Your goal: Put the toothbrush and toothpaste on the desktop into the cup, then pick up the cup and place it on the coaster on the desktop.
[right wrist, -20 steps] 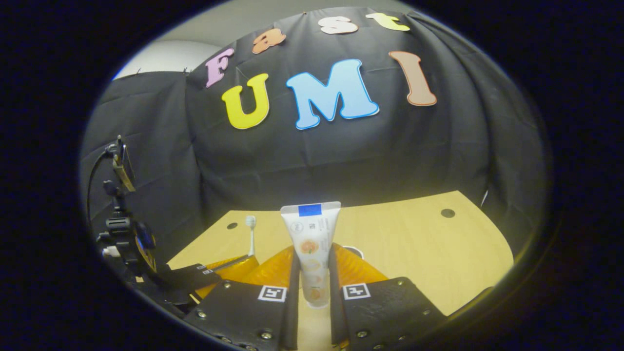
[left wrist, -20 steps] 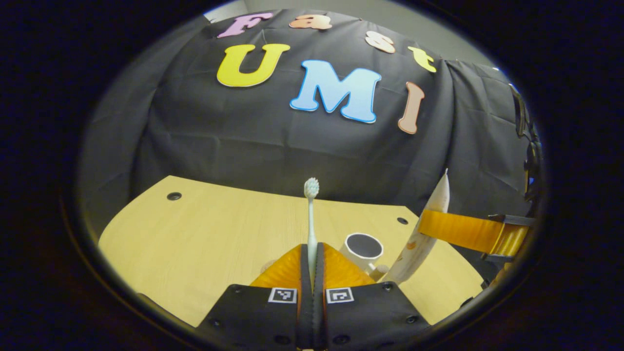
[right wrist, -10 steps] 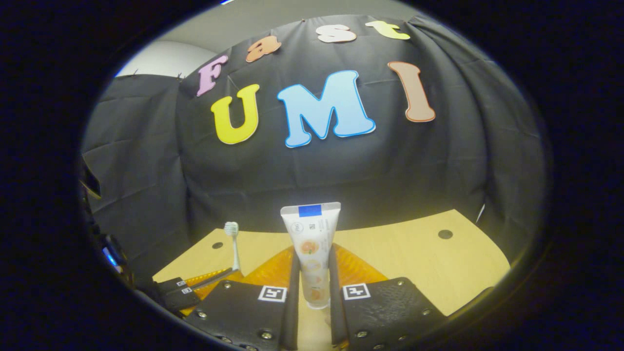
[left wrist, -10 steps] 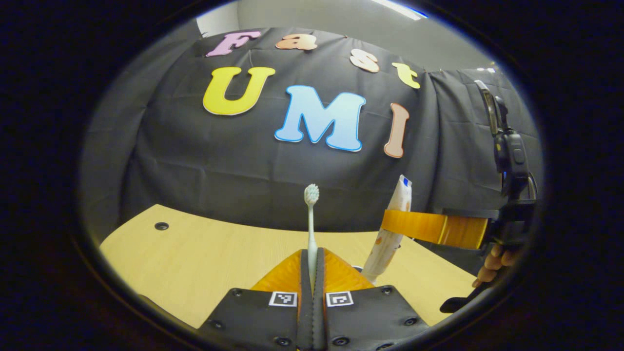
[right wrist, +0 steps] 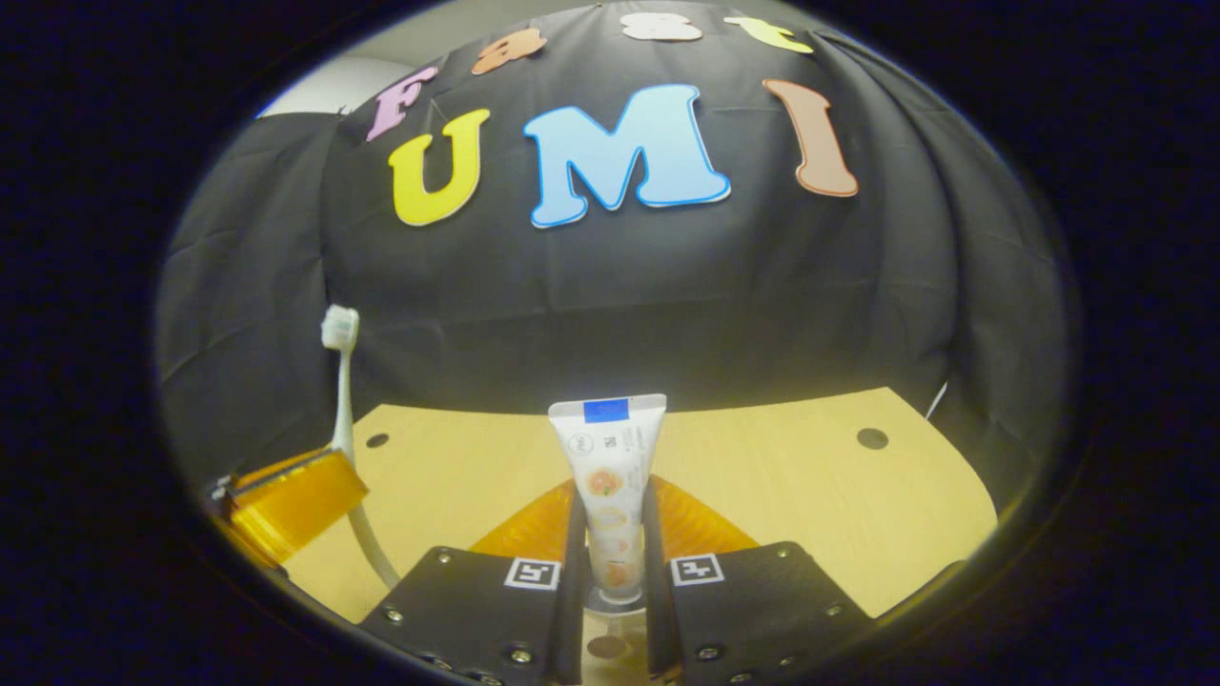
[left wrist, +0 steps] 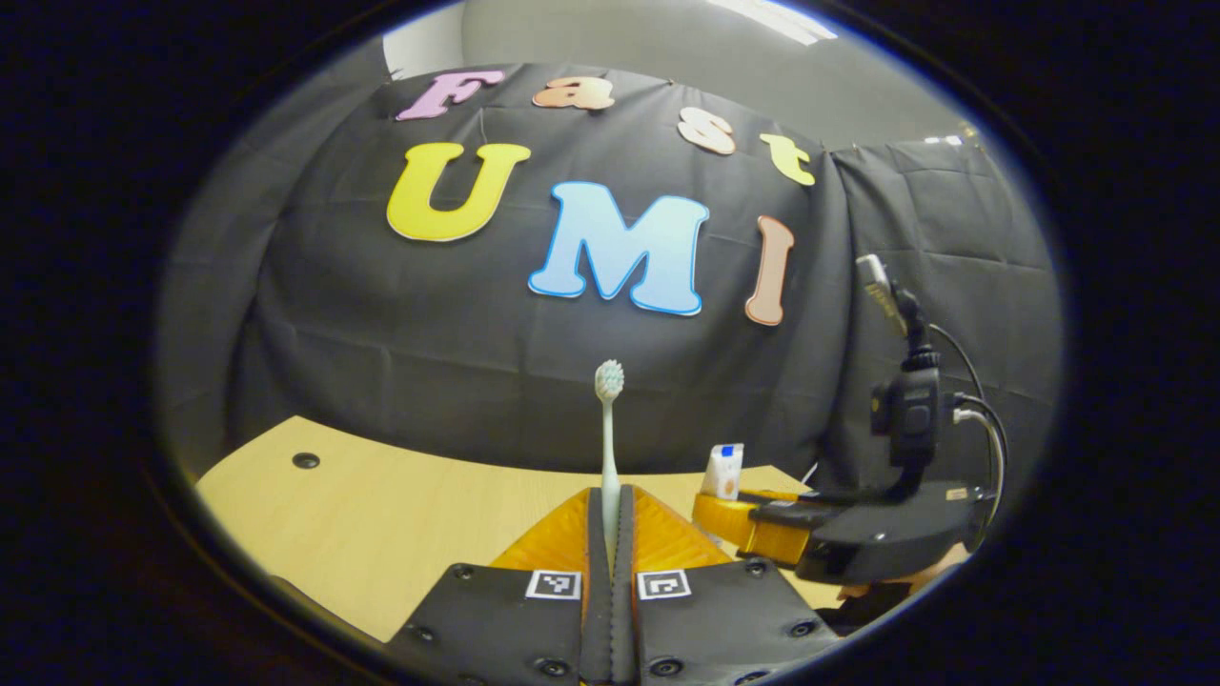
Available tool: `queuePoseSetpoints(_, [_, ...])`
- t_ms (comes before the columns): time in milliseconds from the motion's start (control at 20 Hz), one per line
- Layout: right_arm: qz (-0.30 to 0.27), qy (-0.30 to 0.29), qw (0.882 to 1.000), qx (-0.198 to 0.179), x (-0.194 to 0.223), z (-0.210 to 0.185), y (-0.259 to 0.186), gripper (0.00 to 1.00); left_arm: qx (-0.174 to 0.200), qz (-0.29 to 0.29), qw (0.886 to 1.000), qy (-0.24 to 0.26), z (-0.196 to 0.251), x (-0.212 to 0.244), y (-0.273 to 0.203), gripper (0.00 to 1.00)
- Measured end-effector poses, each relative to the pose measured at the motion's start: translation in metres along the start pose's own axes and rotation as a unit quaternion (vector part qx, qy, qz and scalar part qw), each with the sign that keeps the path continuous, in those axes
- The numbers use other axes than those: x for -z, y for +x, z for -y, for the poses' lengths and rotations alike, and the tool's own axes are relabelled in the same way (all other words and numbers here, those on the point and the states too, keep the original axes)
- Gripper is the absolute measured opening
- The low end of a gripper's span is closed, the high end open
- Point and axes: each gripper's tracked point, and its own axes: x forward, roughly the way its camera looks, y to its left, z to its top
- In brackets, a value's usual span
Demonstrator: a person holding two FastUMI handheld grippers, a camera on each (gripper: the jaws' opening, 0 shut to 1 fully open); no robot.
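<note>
My left gripper [left wrist: 610, 505] is shut on a pale toothbrush [left wrist: 609, 429] that stands upright, bristles at the top. In the left gripper view my right gripper [left wrist: 753, 519] sits low at the right, with the top of the toothpaste tube [left wrist: 723, 471] poking out of it. In the right gripper view my right gripper [right wrist: 610, 500] is shut on the white toothpaste tube [right wrist: 610, 467], crimped end up. Under the tube's lower end shows a pale curved rim [right wrist: 610, 603], seemingly the cup. The left gripper [right wrist: 295, 495] holds the toothbrush [right wrist: 340, 391] at the left.
The light wooden desktop [left wrist: 381, 514] [right wrist: 810, 486] has small dark holes [left wrist: 306, 460] [right wrist: 871, 438] near its far corners. The black cloth wall stands right behind it. A hand holds the right gripper at the left gripper view's lower right.
The right gripper has sunk low with the toothpaste. The left gripper and toothbrush now loom larger and higher in the right gripper view. The cup has left the left gripper view.
</note>
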Motion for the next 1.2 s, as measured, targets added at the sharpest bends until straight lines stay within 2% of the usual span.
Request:
queuePoseSetpoints(150, [-0.034, -0.015, 0.999, 0.004, 0.022, 0.004, 0.009, 0.27, 0.004, 0.001, 1.000, 0.004, 0.003, 0.001, 0.003, 0.07])
queuePoseSetpoints(200, [-0.045, -0.017, 0.999, 0.005, 0.030, 0.005, 0.011, 0.31, 0.006, 0.002, 1.000, 0.004, 0.004, 0.000, 0.004, 0.07])
queuePoseSetpoints(250, [-0.055, -0.018, 0.998, 0.006, 0.034, 0.007, 0.011, 0.29, 0.008, 0.004, 1.000, 0.004, 0.006, -0.001, 0.005, 0.07])
queuePoseSetpoints(500, [-0.079, -0.006, 0.997, -0.006, 0.045, 0.008, 0.002, 0.36, 0.015, 0.010, 1.000, 0.007, 0.010, -0.001, 0.017, 0.07])
queuePoseSetpoints(600, [-0.080, 0.000, 0.997, -0.006, 0.046, 0.010, 0.000, 0.36, 0.018, 0.010, 1.000, 0.004, 0.012, 0.001, 0.023, 0.07])
queuePoseSetpoints(650, [-0.077, 0.002, 0.997, -0.014, 0.044, 0.008, -0.002, 0.29, 0.018, 0.010, 1.000, 0.004, 0.012, 0.003, 0.026, 0.07])
queuePoseSetpoints(700, [-0.076, 0.004, 0.997, -0.019, 0.043, 0.007, -0.003, 0.45, 0.019, 0.009, 1.000, 0.003, 0.013, 0.005, 0.028, 0.07])
queuePoseSetpoints(900, [-0.063, 0.011, 0.998, -0.014, 0.028, 0.010, -0.017, 0.51, 0.020, 0.012, 1.000, -0.004, 0.014, 0.008, 0.037, 0.07])
queuePoseSetpoints(1000, [-0.039, 0.025, 0.999, -0.008, 0.009, 0.016, -0.034, 0.70, 0.026, 0.020, 0.999, -0.014, 0.016, 0.006, 0.043, 0.07])
queuePoseSetpoints(1050, [-0.024, 0.033, 0.999, -0.004, -0.001, 0.020, -0.043, 0.69, 0.029, 0.026, 0.999, -0.019, 0.018, 0.005, 0.046, 0.07])
queuePoseSetpoints(1100, [-0.010, 0.040, 0.999, 0.000, -0.010, 0.024, -0.055, 0.76, 0.032, 0.030, 0.999, -0.024, 0.019, 0.004, 0.049, 0.06])
queuePoseSetpoints(1200, [0.010, 0.042, 0.999, 0.014, -0.021, 0.037, -0.079, 0.79, 0.041, 0.042, 0.998, -0.037, 0.024, 0.002, 0.054, 0.07])
